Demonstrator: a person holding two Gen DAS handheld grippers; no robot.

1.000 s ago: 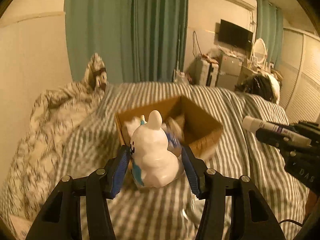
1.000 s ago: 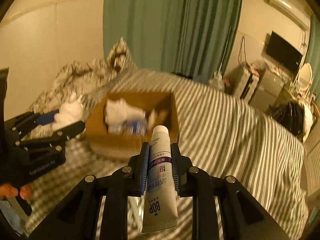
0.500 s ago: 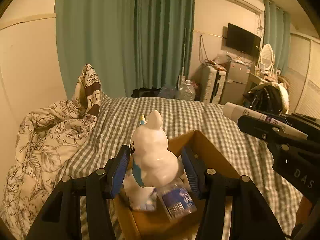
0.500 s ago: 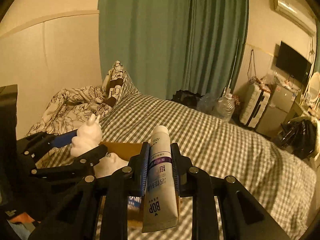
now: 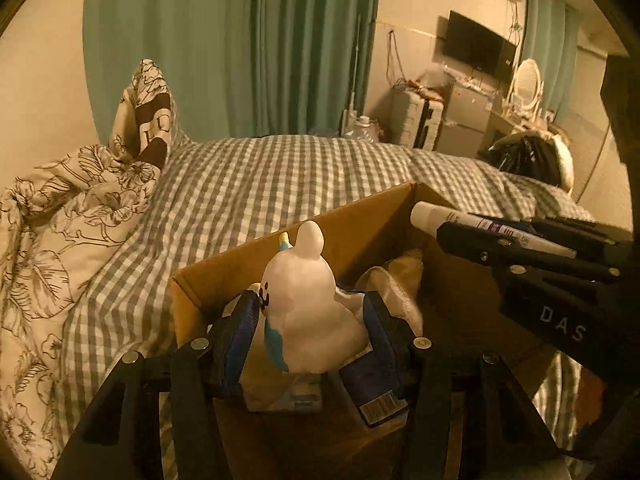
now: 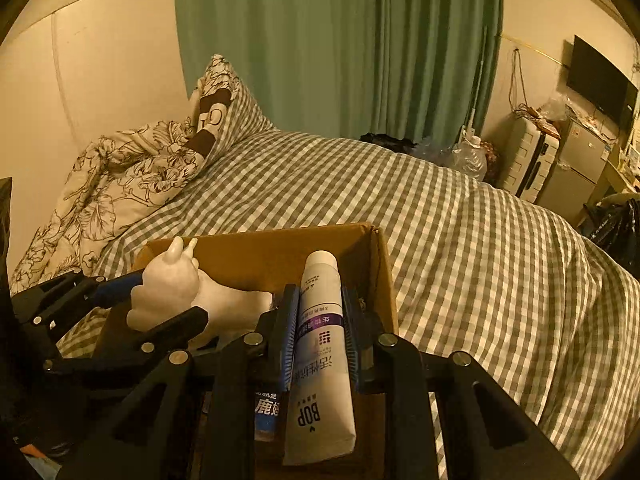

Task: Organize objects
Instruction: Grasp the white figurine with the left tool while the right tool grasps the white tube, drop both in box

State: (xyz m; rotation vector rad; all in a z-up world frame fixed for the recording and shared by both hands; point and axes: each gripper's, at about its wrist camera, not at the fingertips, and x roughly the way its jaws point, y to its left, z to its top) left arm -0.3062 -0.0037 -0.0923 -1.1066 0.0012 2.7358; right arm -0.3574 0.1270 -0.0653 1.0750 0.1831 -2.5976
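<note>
Open brown cardboard box (image 6: 384, 264) sits on the checked bedspread (image 6: 460, 240); above it, left gripper (image 5: 310, 320) clamps a white rabbit-shaped figurine (image 5: 304, 296), right gripper (image 6: 318, 316) pinches a white BOP tube (image 6: 320, 360).

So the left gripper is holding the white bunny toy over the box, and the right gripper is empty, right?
Not quite. The right gripper is not empty: it is shut on a white tube, as the right wrist view shows. The rest is right: the left gripper holds the white bunny toy over the cardboard box.
</note>
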